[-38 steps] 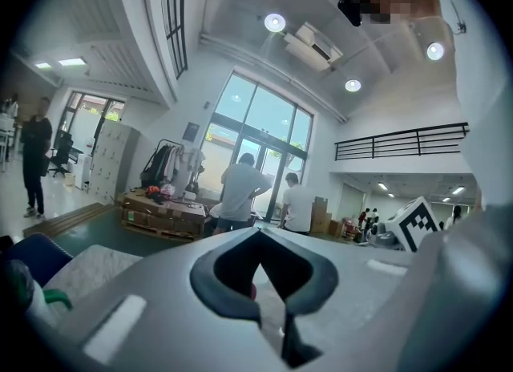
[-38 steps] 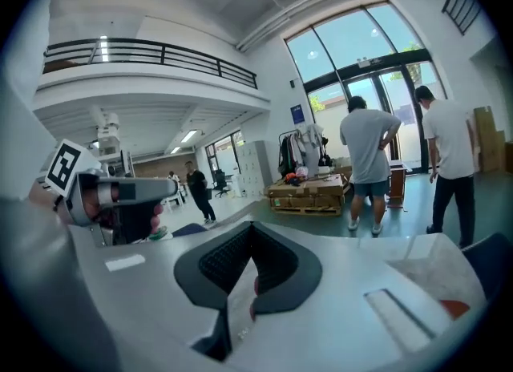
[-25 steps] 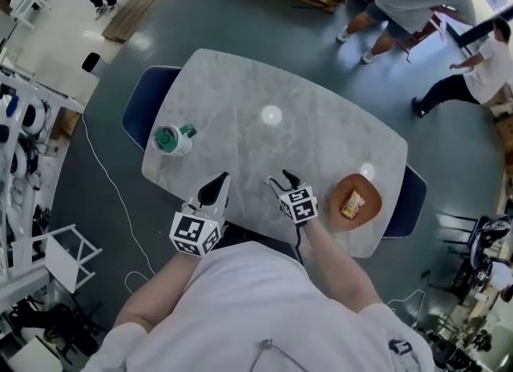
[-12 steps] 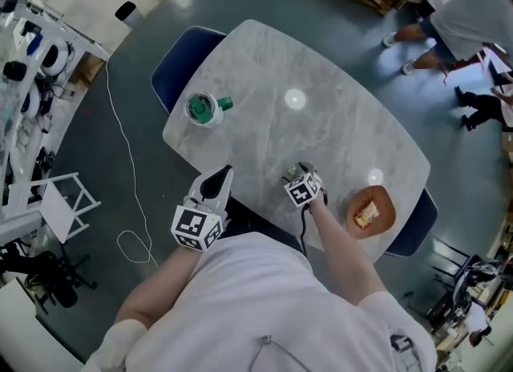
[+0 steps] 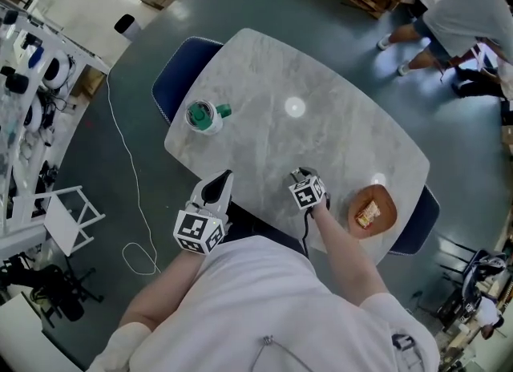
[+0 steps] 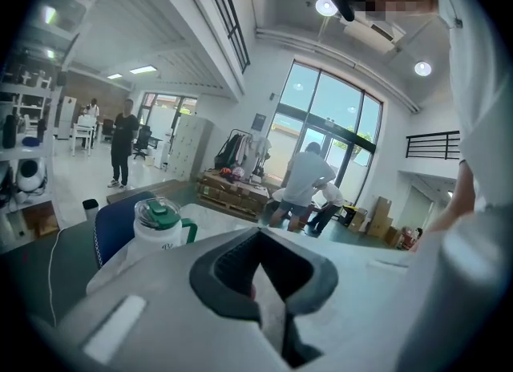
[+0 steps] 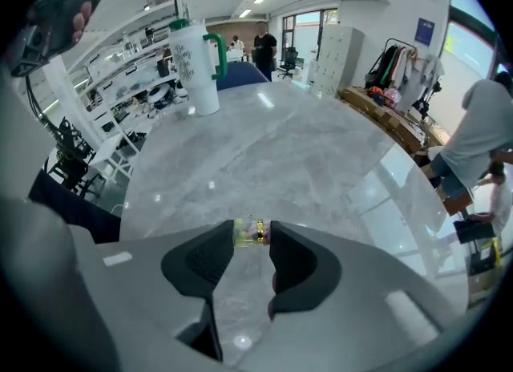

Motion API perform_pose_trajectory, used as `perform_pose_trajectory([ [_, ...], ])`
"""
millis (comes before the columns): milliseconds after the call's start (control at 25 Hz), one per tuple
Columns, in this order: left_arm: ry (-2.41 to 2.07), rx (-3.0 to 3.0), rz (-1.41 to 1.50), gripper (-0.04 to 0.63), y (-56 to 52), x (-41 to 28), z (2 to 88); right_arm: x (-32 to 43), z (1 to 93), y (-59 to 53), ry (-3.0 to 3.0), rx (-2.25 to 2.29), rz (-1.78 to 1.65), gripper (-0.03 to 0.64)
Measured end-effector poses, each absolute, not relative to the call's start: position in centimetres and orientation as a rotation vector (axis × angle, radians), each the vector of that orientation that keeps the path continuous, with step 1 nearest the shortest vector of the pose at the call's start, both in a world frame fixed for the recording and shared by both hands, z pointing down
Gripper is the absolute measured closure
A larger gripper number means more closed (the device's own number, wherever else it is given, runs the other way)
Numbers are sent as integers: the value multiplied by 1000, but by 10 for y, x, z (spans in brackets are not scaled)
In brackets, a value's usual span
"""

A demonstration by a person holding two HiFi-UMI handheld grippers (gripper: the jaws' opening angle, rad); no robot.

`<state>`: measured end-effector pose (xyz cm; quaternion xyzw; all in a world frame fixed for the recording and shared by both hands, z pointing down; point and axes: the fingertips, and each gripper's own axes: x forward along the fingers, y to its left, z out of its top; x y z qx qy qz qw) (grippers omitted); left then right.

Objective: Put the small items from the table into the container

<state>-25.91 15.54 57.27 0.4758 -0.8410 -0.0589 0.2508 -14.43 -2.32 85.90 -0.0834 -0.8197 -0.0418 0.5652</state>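
Head view: the left gripper (image 5: 220,179) hangs over the near edge of the grey marble oval table (image 5: 321,138), its jaws drawn to a single point with nothing in them. The right gripper (image 5: 300,175) points steeply down at the tabletop close to that same edge; what lies under its tips is hidden here. An orange-brown round bowl (image 5: 387,202) stands near the table's right end with a yellow snack packet (image 5: 368,215) in it. A white tumbler with a green lid and handle (image 5: 203,115) stands well apart at the far left.

Left gripper view: the dark pads meet at their tips, together and empty, above bare marble, with the tumbler off to the left.

Right gripper view: the jaws are about half apart and closing on a small clear-wrapped yellow-green sweet (image 7: 250,232). It lies on the marble right between the tips, and each pad touches one end of it.
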Motion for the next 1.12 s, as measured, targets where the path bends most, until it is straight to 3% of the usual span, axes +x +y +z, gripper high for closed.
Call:
perform_pose_trajectory([
  [480,-2119,1788,-144,592,36,-242,540,-164,638,-84,-2508,254,120,448],
  [680,-2009,1957,-139,592,-33,-183,511,-100,540,-107,-2732,405,170,448],
  [1120,-1758,2229,-100,592,-93,-87,498,-2,503,-128,-2856,802,381,448],
])
